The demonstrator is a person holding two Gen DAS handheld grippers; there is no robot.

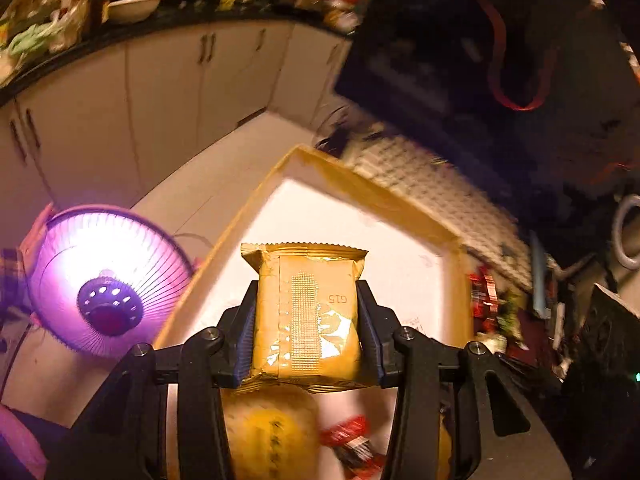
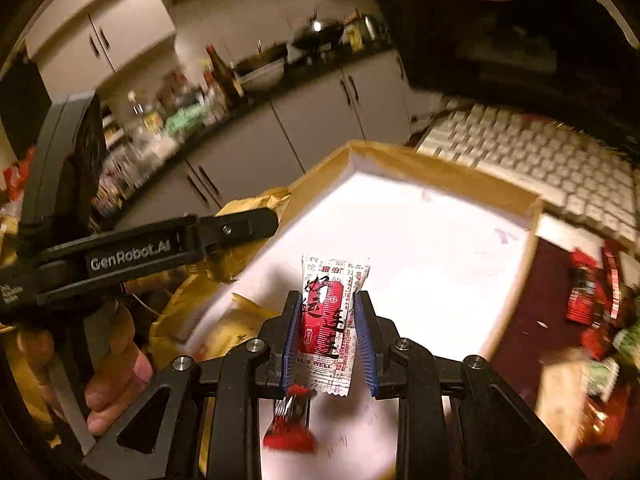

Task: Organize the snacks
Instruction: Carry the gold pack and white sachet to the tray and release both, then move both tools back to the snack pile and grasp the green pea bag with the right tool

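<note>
Gold foil snack packet (image 1: 307,316) sits clamped upright in the left claw (image 1: 307,320), above a shallow cardboard box (image 1: 400,208) with a white floor. The right claw (image 2: 329,332) pinches a red-and-white sachet (image 2: 330,320) over the same box; a white keyboard (image 2: 540,160) lies just beyond its rim.

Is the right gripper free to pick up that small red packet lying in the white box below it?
Probably not yet: the right gripper is already shut on a red-and-white sachet, though the small red packet lies uncovered in the white box.
</note>
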